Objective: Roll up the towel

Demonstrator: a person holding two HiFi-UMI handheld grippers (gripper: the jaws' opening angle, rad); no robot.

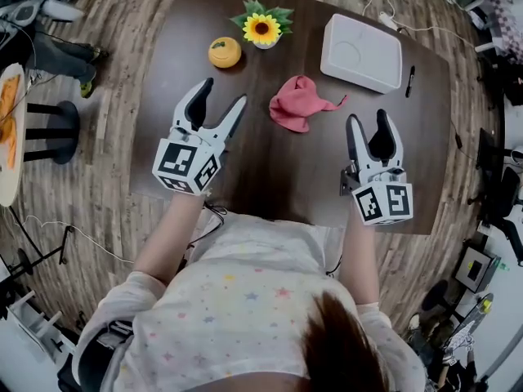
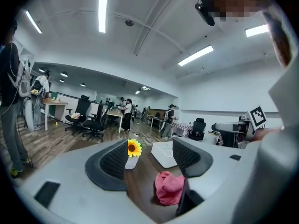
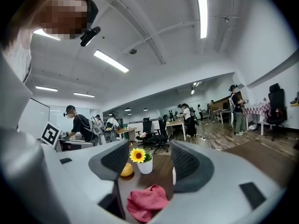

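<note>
I see the pink towel [image 1: 298,103] lying crumpled on the dark brown table [image 1: 245,170]. My left gripper [image 1: 224,91] hovers left of the towel and my right gripper [image 1: 368,117] right of it, both with jaws spread and empty. Beyond the towel stand a sunflower pot [image 1: 261,29] and a white box [image 1: 362,52]. Around is an open office with a wood-plank floor [image 1: 106,178], office chairs [image 2: 96,120] and ceiling strip lights [image 2: 103,8].

We find the towel [image 1: 298,104] lying mid-worktop [image 1: 245,178], the flower pot [image 1: 262,31] behind it, the box [image 1: 361,53] behind to its right.
</note>
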